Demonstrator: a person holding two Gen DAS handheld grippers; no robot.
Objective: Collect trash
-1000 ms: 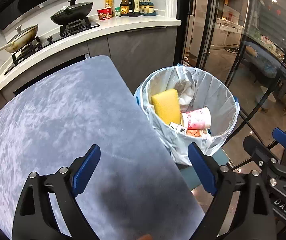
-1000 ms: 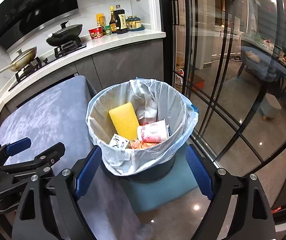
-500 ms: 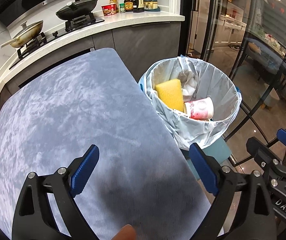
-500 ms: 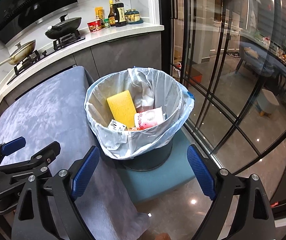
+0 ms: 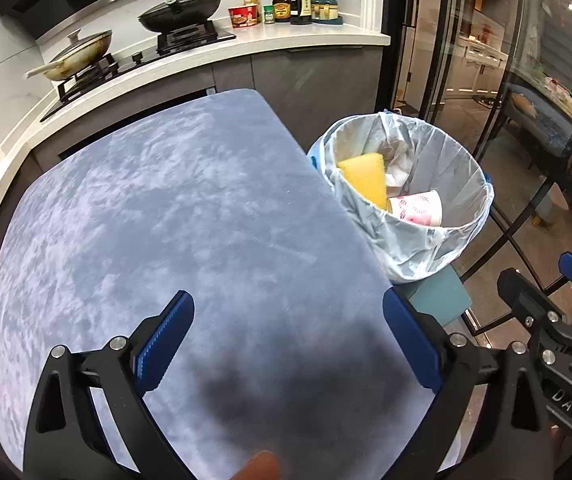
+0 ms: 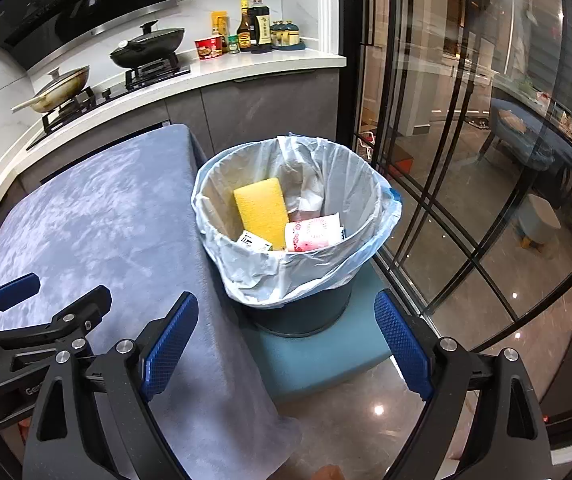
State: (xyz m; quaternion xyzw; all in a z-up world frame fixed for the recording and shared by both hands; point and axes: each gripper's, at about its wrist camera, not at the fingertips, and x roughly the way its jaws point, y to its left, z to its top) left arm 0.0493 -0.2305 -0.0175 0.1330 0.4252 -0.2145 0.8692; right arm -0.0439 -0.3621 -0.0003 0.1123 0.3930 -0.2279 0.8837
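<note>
My left gripper (image 5: 288, 344) hangs over the grey tablecloth (image 5: 157, 216), its jaws opening with nothing between them. My right gripper (image 6: 286, 340) is spread wide and empty too. Ahead of it, the bin (image 6: 298, 312) stands on a blue stool (image 6: 326, 356) beside the table. Inside the liner (image 6: 245, 272) I see a yellow sponge (image 6: 261, 210), a pink paper cup (image 6: 314, 234), a small carton (image 6: 251, 242) and crumpled wrappers I cannot identify. The near rim hides the bin's bottom. From my left gripper, the bin sits ahead to the right.
</note>
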